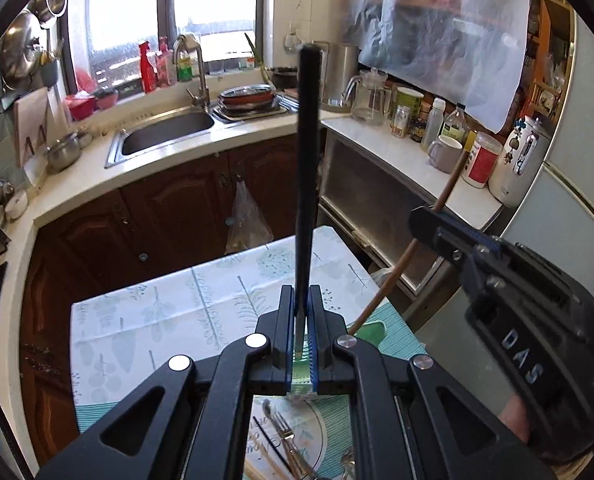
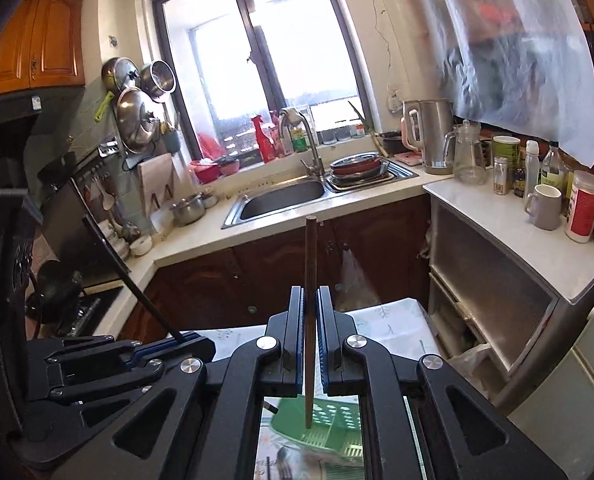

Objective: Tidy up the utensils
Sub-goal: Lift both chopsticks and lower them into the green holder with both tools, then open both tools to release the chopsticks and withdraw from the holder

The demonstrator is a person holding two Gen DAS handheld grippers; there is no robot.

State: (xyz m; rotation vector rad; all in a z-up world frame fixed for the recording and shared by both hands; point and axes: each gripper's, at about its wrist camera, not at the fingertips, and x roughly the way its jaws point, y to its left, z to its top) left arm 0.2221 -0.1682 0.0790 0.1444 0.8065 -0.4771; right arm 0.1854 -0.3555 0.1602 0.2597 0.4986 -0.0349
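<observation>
My left gripper (image 1: 301, 294) is shut on a black chopstick (image 1: 308, 152) that stands upright above a small table (image 1: 137, 320) with a leaf-print cloth. My right gripper (image 2: 309, 294) is shut on a brown wooden chopstick (image 2: 310, 276), also upright. The right gripper (image 1: 429, 220) shows at the right of the left wrist view with the brown chopstick (image 1: 381, 296) slanting through it. The left gripper (image 2: 193, 338) shows at lower left of the right wrist view with the black chopstick (image 2: 137, 284). A fork (image 1: 287, 438) and other utensils lie on a plate (image 1: 321, 424) below. A green basket (image 2: 329, 426) sits under the right gripper.
A sink (image 1: 169, 132) with a tap and stacked dishes (image 1: 249, 98) runs along the far counter. A side counter (image 1: 409, 156) at the right holds a jug, mug and jars. Dark wood cabinets (image 1: 177, 220) stand below. A stove (image 2: 81, 308) is at the left.
</observation>
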